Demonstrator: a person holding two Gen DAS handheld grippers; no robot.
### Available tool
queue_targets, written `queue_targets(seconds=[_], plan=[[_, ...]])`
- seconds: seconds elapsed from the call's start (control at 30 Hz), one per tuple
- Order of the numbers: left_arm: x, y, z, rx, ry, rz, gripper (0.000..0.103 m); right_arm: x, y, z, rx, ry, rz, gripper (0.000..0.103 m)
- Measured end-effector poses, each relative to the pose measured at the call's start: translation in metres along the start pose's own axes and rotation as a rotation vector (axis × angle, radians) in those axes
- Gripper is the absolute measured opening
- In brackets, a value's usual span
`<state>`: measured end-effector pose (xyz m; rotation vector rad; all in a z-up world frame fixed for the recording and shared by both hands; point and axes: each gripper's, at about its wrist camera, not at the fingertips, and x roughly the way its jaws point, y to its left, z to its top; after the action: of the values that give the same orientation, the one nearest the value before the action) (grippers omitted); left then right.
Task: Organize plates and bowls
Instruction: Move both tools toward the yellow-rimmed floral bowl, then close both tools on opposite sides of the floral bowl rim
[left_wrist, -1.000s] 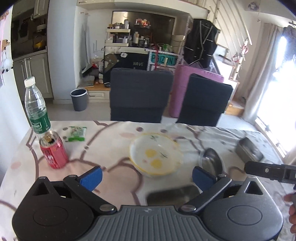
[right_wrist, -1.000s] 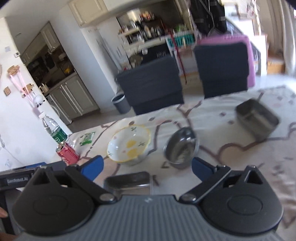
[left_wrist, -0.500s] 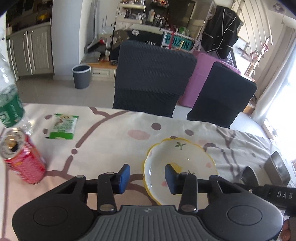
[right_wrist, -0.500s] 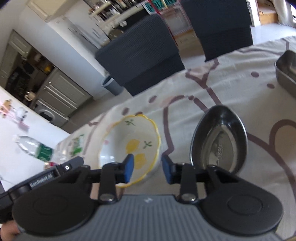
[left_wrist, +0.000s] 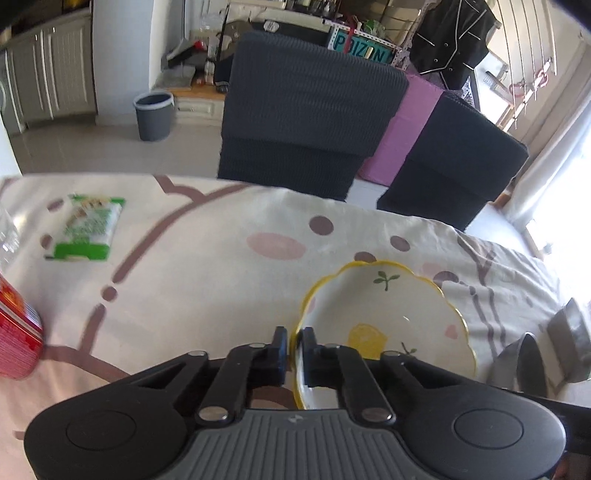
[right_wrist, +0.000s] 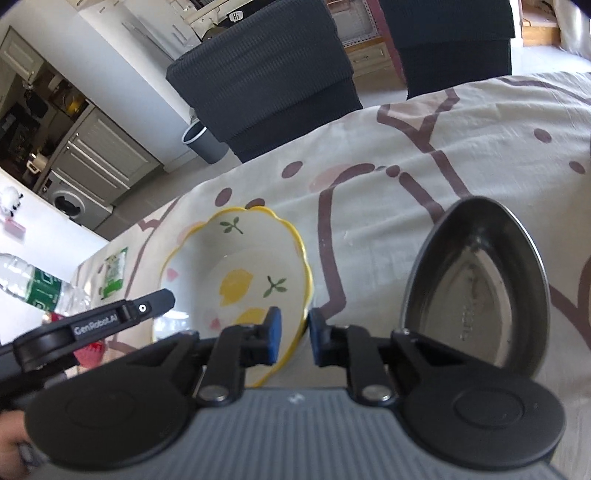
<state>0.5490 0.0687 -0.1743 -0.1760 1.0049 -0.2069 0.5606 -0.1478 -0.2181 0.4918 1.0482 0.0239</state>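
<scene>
A white ceramic bowl (left_wrist: 391, 317) with a wavy yellow rim and lemon pattern sits on the patterned tablecloth (left_wrist: 207, 280). My left gripper (left_wrist: 294, 350) is shut on the bowl's near left rim. My right gripper (right_wrist: 292, 334) is shut on the bowl's (right_wrist: 240, 266) near right rim, one pad inside and one outside. An oval steel dish (right_wrist: 480, 288) lies just right of the bowl; it also shows in the left wrist view (left_wrist: 528, 365). A steel container (left_wrist: 570, 332) is at the far right.
A red can (left_wrist: 14, 336) and a water bottle (right_wrist: 33, 288) stand at the table's left. A green packet (left_wrist: 88, 229) lies at the far left. Two dark chairs (left_wrist: 306, 125) stand behind the table's far edge. A grey bin (left_wrist: 153, 114) is on the floor.
Both grippers moved forward and down to the bowl and closed from wide open onto its rim, left on the left side, right on the right side.
</scene>
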Motion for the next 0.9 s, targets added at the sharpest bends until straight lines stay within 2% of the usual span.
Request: queue_targets(seconds=[0.03,0.1,0.23,0.33,0.6,0.9], plan=[[0.000,-0.001,-0.001,0.013,-0.004,0.001,0.007,0.004,-0.001,0.000,0.003,0.003,-0.009,0.013],[-0.002,-0.003,-0.004,0.030,-0.006,0.010,0.006,0.010,-0.003,0.001,0.015,0.005,-0.011,0.013],[-0.018,-0.003,-0.012,0.007,-0.038,0.018,0.005,0.006,0.009,-0.002,-0.072,-0.001,-0.037,0.011],[-0.037,-0.006,-0.015,-0.002,-0.057,0.021,0.005,-0.003,0.013,-0.003,-0.078,-0.010,-0.029,0.011],[-0.102,-0.021,-0.027,0.021,-0.094,0.041,0.006,-0.052,0.027,-0.013,-0.148,-0.067,0.009,0.011],[-0.173,-0.047,-0.066,0.061,-0.139,0.056,0.007,-0.112,0.028,-0.046,-0.206,-0.103,0.061,0.011]])
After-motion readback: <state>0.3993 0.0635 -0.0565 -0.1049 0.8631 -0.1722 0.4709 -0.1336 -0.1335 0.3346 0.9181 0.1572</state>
